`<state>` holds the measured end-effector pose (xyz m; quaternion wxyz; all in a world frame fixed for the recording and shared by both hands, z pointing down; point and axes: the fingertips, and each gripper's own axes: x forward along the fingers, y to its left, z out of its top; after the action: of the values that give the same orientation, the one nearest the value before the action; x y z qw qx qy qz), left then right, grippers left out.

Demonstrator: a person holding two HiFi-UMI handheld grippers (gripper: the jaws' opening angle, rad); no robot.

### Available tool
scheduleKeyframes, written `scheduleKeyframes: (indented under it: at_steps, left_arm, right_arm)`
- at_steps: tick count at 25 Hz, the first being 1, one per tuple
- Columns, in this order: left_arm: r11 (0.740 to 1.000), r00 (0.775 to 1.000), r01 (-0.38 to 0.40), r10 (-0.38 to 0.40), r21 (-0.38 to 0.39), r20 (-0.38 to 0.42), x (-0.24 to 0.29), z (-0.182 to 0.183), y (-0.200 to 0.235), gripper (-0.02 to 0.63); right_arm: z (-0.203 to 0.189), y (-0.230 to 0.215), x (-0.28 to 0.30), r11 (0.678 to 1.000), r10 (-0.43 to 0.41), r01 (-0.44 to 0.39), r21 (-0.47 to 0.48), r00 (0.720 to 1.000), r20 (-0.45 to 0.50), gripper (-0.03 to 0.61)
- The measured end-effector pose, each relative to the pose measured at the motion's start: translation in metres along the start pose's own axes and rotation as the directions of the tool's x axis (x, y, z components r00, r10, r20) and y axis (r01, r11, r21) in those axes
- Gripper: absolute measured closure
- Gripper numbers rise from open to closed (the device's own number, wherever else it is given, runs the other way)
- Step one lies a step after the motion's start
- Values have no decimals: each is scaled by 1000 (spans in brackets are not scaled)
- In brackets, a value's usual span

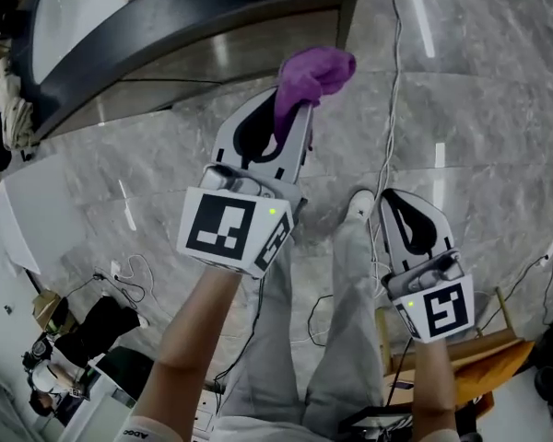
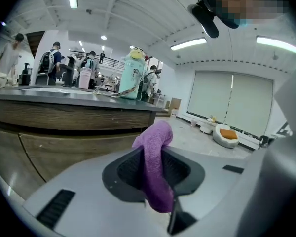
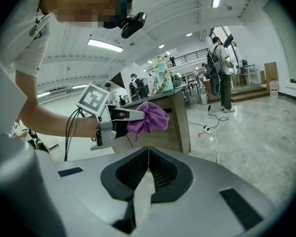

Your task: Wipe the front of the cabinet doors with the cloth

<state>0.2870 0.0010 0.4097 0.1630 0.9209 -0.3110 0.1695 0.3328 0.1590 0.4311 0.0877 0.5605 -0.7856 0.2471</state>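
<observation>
**Cloth in hand, door not yet touched**

Your left gripper has its jaws pinched tight on the crumpled purple terry cloth. The cloth's bunched end sticks out past the jaw tips and a tail hangs down between them. It is held in the air in front of the wood-fronted cabinet with the dark countertop, near the door panels but apart from them. By my reading, you are at the approach and wiping has not begun.

Your right gripper has its jaws pressed together with nothing between them, and it hangs low beside your leg.

For the next move, bring the protruding wad flat against the nearest door front. Push with enough cloth ahead of the jaws that the hard tips never meet the wood, then sweep across the panel. The grip looks narrow, so expect the wad to fold back under pressure.

On the countertop stand a tall pale-green tumbler with a yellow lid and a small pink cup. What either contains cannot be made out.
</observation>
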Motion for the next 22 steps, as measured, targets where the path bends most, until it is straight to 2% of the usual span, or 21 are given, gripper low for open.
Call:
scheduleKeyframes:
  at_steps: [6,12,17,22]
  left_arm:
    - [997,1000,-9,10,72,-18,41,4,12,526]
    - [999,999,-20,22,49,-27,70,9,27,526]
    - [998,998,-38,40,49,-38,63,3,52,526]
    - [994,993,-103,104,24,-58,37,-11,103,526]
  right_arm:
    - [0,-18,-1,1000,-19,19,14,1000,-4,552]
    - [-12,-23,5,1000,-20,21,20,999,-32,552]
    - [-20,-4,21,1000,20,-20,-1,997,-68,552]
    - [-22,22,42,998,61,-63,-22,994,-90,552]
